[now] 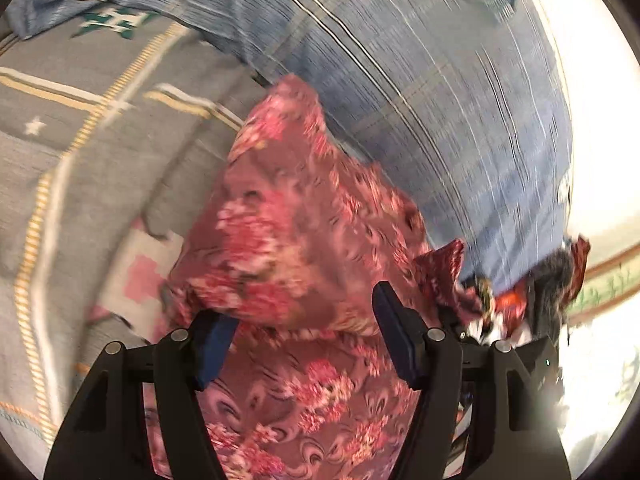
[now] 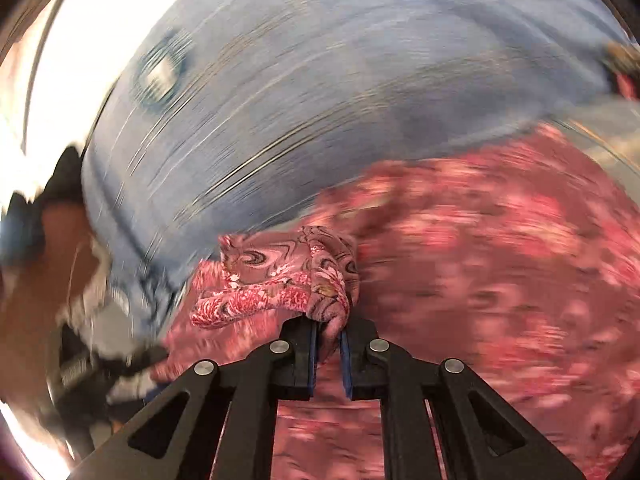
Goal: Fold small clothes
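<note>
A pink floral garment (image 1: 304, 216) lies bunched on the bedding, with one corner peaked upward. My left gripper (image 1: 306, 336) hovers over its near part, jaws wide apart; the cloth runs between the fingers and a fold laps the left fingertip (image 1: 218, 340). In the right wrist view my right gripper (image 2: 328, 330) is shut on a gathered fold of the same garment (image 2: 280, 276), which sticks up out of the pads. The rest of the garment (image 2: 500, 240) spreads to the right, blurred.
A blue striped sheet (image 1: 420, 92) lies behind the garment. A grey bedspread with yellow bands (image 1: 80, 160) fills the left, with a small pink-and-white cloth (image 1: 136, 276) on it. In the left wrist view a dark, cloth-draped shape (image 1: 552, 280) sits at the right edge.
</note>
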`<action>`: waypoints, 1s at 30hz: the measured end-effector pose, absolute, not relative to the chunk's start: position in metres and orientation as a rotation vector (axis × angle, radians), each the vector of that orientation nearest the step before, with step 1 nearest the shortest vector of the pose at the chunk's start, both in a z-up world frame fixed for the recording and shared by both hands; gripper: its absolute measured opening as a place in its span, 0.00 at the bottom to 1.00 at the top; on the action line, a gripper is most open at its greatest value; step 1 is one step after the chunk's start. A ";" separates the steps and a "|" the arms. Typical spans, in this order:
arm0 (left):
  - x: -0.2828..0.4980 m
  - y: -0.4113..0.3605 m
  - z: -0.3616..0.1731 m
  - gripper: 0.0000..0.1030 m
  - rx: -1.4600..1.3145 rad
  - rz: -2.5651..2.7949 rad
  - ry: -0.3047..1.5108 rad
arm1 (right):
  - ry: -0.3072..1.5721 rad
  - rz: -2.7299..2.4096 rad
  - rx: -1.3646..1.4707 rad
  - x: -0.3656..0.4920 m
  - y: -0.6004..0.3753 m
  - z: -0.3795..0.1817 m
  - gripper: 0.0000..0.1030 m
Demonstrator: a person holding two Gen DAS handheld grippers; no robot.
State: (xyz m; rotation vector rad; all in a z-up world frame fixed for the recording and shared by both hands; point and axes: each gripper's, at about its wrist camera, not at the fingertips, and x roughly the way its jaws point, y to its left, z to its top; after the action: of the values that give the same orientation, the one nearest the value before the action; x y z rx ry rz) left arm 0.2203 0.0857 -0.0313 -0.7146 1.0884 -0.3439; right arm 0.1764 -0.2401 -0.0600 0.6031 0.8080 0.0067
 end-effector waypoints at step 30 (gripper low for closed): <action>0.220 0.073 -0.038 0.58 -0.624 -0.269 1.121 | 0.657 -0.132 0.780 0.123 -0.362 -0.049 0.07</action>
State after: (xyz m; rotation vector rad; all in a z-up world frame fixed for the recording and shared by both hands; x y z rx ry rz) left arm 0.2199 0.0733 -0.0384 -0.6237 1.1213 -0.2690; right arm 0.1235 -0.3620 -0.0488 0.7801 0.6571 -0.1317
